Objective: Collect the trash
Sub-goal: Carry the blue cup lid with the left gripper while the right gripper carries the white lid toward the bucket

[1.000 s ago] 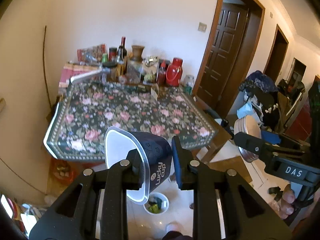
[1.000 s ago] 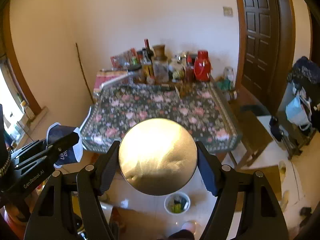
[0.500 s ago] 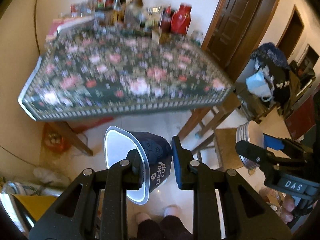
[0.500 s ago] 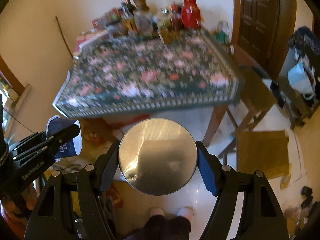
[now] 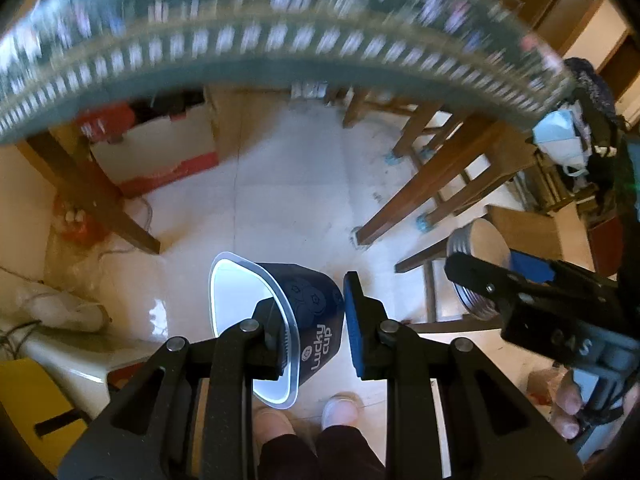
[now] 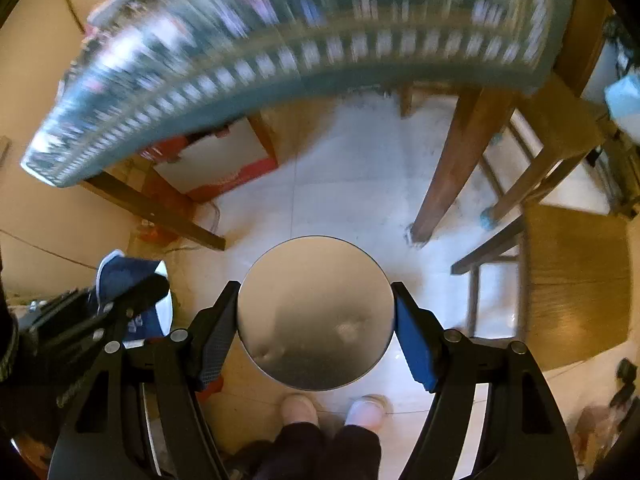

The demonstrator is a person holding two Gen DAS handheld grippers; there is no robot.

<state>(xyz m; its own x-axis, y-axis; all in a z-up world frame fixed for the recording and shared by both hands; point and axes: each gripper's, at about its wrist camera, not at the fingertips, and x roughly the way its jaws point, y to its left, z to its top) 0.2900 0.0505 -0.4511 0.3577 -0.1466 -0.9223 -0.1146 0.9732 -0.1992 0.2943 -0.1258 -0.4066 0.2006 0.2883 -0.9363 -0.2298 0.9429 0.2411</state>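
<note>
The left gripper [image 5: 310,322] pinches the wall of a dark blue plastic cup [image 5: 296,316] with a white inside and the words "Lucky cup": one finger is inside the mouth and the other presses on the outer side, so the thin wall is clamped and the cup hangs sideways with its mouth to the left. The right gripper [image 6: 314,316] is closed on a round silver metal tin [image 6: 316,312]; its pads press on two opposite sides of the rim, and this wide grip keeps the flat face turned toward the camera. Both tools point steeply down at the pale tiled floor [image 5: 288,184], in front of the wooden table with a flowered dark cloth [image 6: 280,60], which is blurred. The person's two feet [image 6: 332,410] show at the bottom edge. I judge that both pieces of trash are being carried to a bin; no bin is visible in these views, so the drop place cannot be told.
</note>
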